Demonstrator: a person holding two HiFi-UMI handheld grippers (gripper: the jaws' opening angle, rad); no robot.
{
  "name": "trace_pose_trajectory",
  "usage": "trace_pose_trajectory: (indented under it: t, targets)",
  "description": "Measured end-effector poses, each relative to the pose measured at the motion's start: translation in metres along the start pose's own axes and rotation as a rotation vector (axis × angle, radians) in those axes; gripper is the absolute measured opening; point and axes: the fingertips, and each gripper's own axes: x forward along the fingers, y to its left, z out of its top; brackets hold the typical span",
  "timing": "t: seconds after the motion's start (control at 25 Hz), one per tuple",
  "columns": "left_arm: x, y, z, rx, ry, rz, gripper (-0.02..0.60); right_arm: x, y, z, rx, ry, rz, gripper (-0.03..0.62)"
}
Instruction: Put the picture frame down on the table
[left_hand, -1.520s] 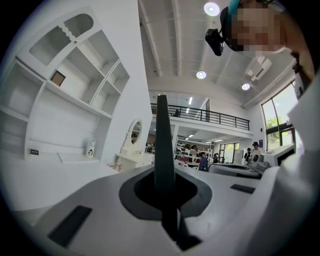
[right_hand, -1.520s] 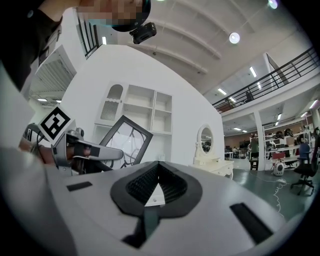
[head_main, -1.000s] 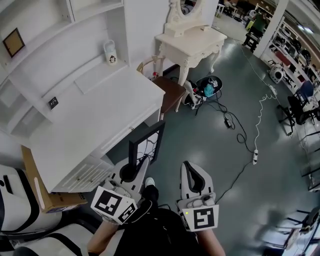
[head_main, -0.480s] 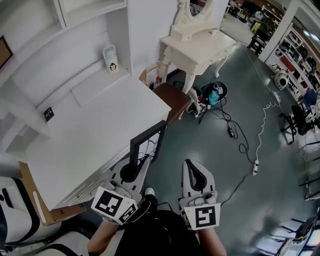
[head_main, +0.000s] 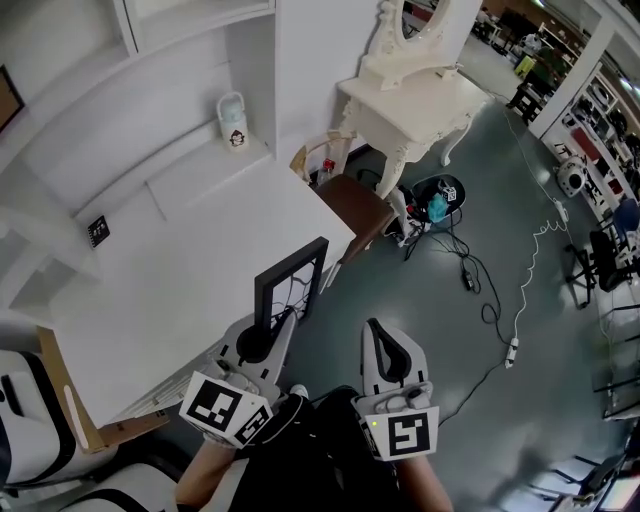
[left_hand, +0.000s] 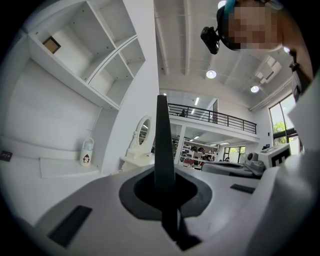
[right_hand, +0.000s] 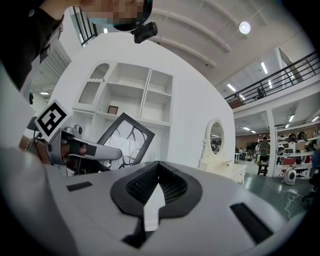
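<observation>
Left gripper (head_main: 263, 333) is clamped on the edge of the black picture frame (head_main: 292, 287), which its own view shows as a thin dark bar rising from between the shut jaws. The frame is held upright in the air at the front edge of the white desk (head_main: 170, 270), and whether it touches the top cannot be told. The right gripper (head_main: 386, 345) hangs beside it over the floor, jaws together on nothing. To set the frame down well, the person should probably carry it further over the bare desk top, well clear of the edge, lower it until it rests steadily, and only then part the jaws.
</observation>
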Motion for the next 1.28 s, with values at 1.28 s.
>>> trace_pose_trajectory:
  t: [1.28]
  targets:
    - [0.107, 0.112, 0.010, -0.096, -0.082, 0.533, 0.012, 0.213, -0.051, -0.007, -0.074, -0.002, 0.604, 0.002]
